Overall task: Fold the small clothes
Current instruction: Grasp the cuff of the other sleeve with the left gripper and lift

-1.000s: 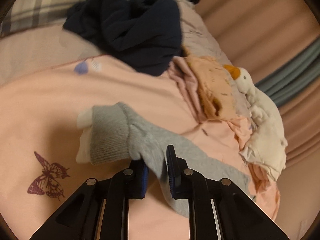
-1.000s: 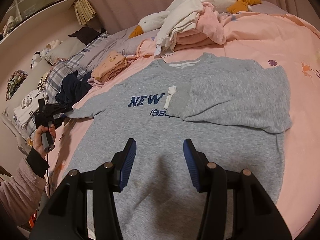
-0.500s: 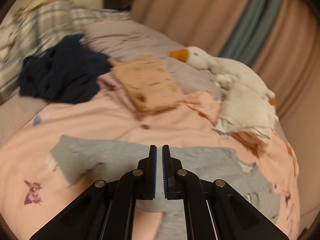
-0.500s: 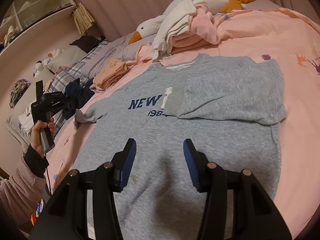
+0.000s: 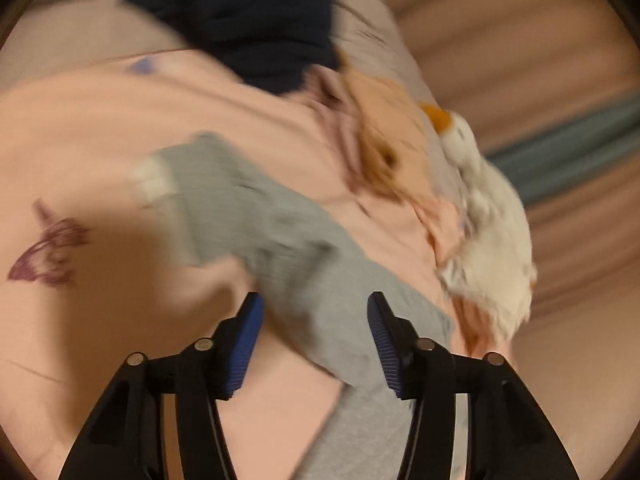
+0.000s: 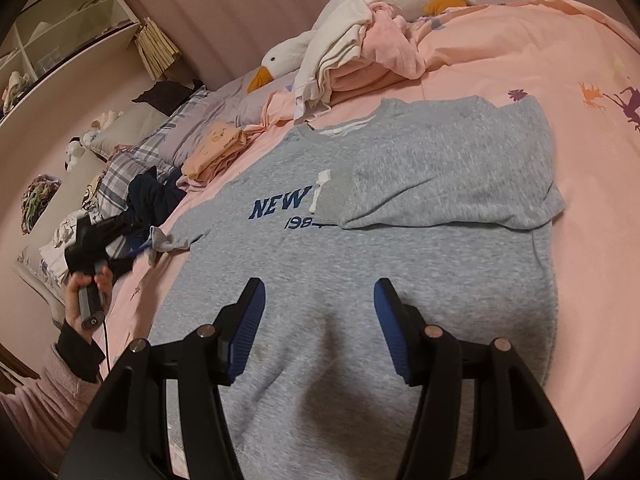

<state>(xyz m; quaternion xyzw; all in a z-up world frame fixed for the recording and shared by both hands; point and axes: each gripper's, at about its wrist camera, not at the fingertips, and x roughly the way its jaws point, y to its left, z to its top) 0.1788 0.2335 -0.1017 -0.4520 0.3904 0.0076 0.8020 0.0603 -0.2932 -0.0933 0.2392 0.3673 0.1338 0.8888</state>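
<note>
Grey sweatshirt (image 6: pixel 360 288) is laid flat on the pink bed (image 6: pixel 560 60), one sleeve folded across the chest. The other sleeve (image 5: pixel 240 216) is left spread. Left claw (image 5: pixel 316 340) is held open above it, gripping nothing; right claw (image 6: pixel 320 328) is likewise open, over the hem. Next judged: sleeve to be pinched and folded inward.

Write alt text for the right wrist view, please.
A grey T-shirt printed "NEW" lies flat on a pink bedspread, one sleeve folded across its chest. The open right gripper hovers above its hem; the left gripper is at the other sleeve.
</note>
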